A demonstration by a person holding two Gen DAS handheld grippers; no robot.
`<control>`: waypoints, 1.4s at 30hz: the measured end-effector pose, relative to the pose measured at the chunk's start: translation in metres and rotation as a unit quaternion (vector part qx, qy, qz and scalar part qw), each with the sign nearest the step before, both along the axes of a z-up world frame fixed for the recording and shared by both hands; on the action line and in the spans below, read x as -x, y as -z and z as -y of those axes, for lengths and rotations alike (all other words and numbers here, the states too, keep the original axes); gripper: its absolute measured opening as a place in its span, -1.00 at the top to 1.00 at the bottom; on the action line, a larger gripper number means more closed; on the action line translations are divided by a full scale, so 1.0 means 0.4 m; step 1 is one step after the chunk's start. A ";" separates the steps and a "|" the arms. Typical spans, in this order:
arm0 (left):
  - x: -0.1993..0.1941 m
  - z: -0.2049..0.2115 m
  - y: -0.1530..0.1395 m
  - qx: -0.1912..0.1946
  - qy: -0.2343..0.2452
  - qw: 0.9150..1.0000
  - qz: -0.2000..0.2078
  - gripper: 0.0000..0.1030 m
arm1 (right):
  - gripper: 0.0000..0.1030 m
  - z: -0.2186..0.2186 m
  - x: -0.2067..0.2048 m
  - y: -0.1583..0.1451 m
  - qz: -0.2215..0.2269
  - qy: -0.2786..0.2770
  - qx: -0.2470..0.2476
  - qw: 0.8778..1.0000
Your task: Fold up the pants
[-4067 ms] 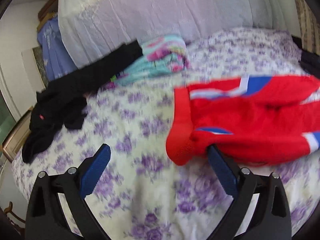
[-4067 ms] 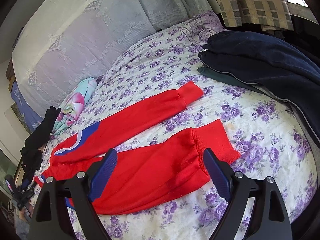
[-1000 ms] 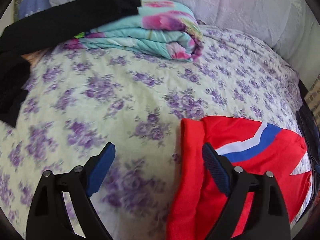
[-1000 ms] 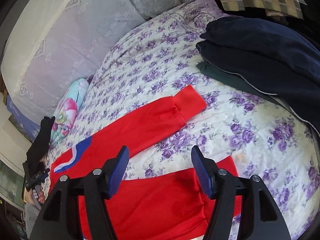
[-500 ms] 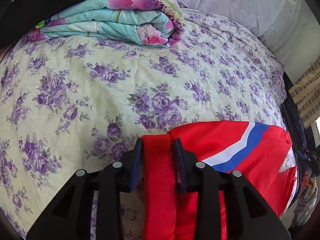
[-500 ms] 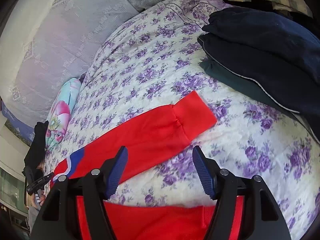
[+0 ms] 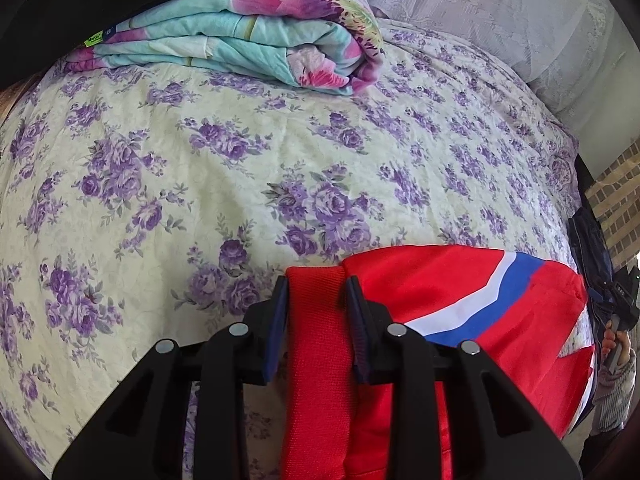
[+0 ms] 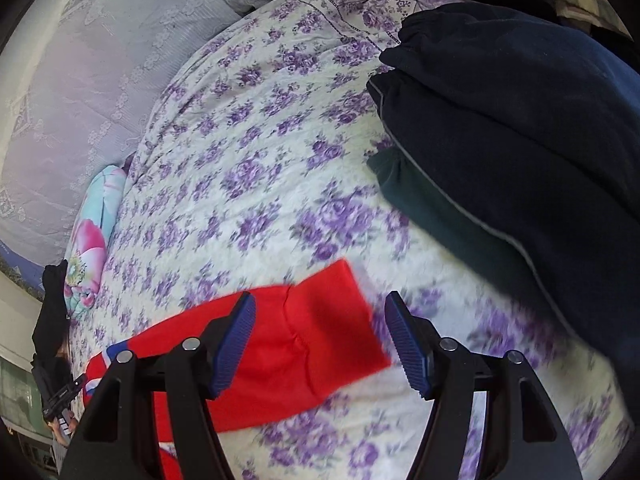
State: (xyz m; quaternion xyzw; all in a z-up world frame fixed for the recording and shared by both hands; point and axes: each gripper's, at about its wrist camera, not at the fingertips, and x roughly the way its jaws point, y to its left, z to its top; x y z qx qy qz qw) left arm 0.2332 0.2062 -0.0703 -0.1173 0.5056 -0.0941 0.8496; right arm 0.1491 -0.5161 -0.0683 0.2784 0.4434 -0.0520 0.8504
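Note:
Red pants (image 7: pixel 460 300) with a white and blue stripe lie on a bed covered in a purple-flowered quilt (image 7: pixel 200 168). My left gripper (image 7: pixel 316 292) is shut on the red ribbed waistband (image 7: pixel 316 320) at its far end. In the right wrist view, one red pant leg (image 8: pixel 280 356) ends in a cuff (image 8: pixel 340 320). My right gripper (image 8: pixel 320 324) is open, its blue pads on either side of that cuff, just above it.
A rolled turquoise and pink flowered blanket (image 7: pixel 256 36) and a black garment (image 7: pixel 80 4) lie at the far side. A stack of dark navy folded clothes (image 8: pixel 520 128) sits to the right of the cuff. A white lace-covered headboard or pillow (image 8: pixel 80 80) is behind.
My left gripper moved onto the waistband and closed on it. My right gripper moved forward from the near leg to the far leg's cuff, still open.

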 end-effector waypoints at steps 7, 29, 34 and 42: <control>-0.026 0.008 0.004 -0.007 -0.008 1.000 -0.015 0.44 | 0.23 0.030 -0.100 0.081 -0.058 -0.033 -0.024 0.997; 0.068 0.000 -0.140 0.002 -0.031 0.998 0.059 0.86 | 0.87 0.012 0.025 -0.085 0.038 -0.057 -0.008 0.998; 0.106 -0.002 -0.179 0.011 -0.030 0.997 0.075 0.87 | 0.87 0.007 0.072 -0.108 0.057 -0.057 -0.009 0.997; 0.215 -0.014 -0.208 0.033 -0.023 0.994 0.103 0.88 | 0.88 0.010 0.200 -0.120 0.083 -0.060 -0.009 0.995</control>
